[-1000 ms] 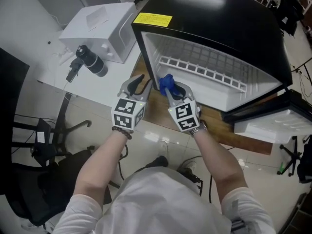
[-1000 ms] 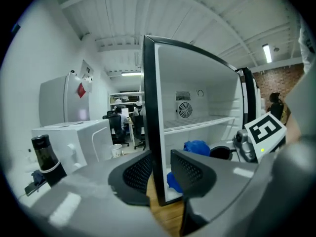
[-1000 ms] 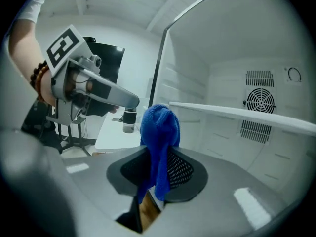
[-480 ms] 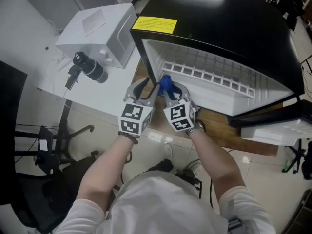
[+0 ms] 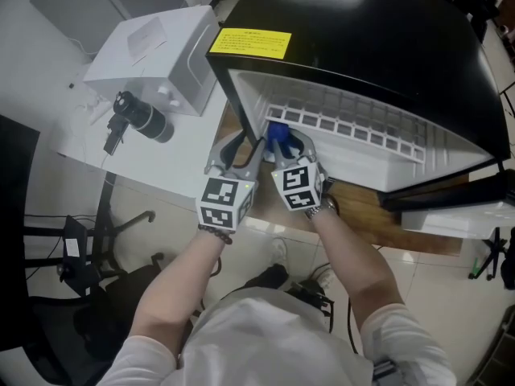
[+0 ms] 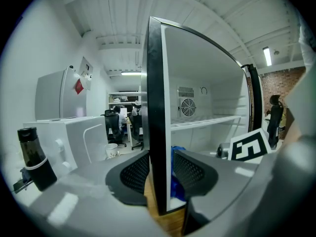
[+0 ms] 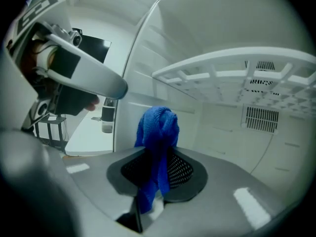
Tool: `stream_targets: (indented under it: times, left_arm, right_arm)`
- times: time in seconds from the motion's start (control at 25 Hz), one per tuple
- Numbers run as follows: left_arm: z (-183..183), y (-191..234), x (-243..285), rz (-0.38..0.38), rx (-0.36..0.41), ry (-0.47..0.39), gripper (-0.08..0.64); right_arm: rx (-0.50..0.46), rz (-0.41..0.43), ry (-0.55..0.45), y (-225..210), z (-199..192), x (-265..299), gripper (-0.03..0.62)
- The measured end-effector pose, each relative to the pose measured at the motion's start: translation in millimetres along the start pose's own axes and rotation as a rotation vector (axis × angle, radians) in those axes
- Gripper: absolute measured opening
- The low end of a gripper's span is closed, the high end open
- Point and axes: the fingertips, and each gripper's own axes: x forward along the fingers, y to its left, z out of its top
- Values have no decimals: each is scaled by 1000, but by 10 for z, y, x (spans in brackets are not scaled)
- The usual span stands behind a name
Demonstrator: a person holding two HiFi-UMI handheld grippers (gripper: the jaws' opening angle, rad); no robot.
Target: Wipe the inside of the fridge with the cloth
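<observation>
The blue cloth (image 7: 158, 127) is pinched between the pads of the right gripper (image 7: 157, 174). Its bunched end stands above the fingertips, inside the fridge (image 5: 386, 47), near the left wall (image 6: 154, 107). The jaws of the left gripper (image 6: 160, 171), which have just been closing slightly, are held spread astride that wall's edge. The cloth's lower end is hidden between the right jaws.

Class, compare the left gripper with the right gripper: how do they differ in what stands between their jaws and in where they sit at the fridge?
The right gripper is shut on the blue cloth. The left gripper holds no cloth: its jaws stand apart astride the side wall of the fridge and have just been closing slightly. The right gripper reaches inside the fridge, while the left gripper sits at the wall's front edge. Both are side by side at the fridge's opening.
</observation>
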Motion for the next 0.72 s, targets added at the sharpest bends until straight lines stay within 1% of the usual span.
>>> stream_targets:
  times: [0.32, 0.56, 0.72]
  left_arm:
    - [2, -3, -11, 16, -19, 9, 141]
    - [39, -2, -13, 19, -21, -10, 141]
    - [44, 5, -14, 21, -22, -19, 141]
  right_arm:
    - [62, -80, -18, -226, -22, 191, 72]
    - [99, -149, -25, -409, -74, 352, 72]
    - [111, -180, -27, -516, -101, 455, 72]
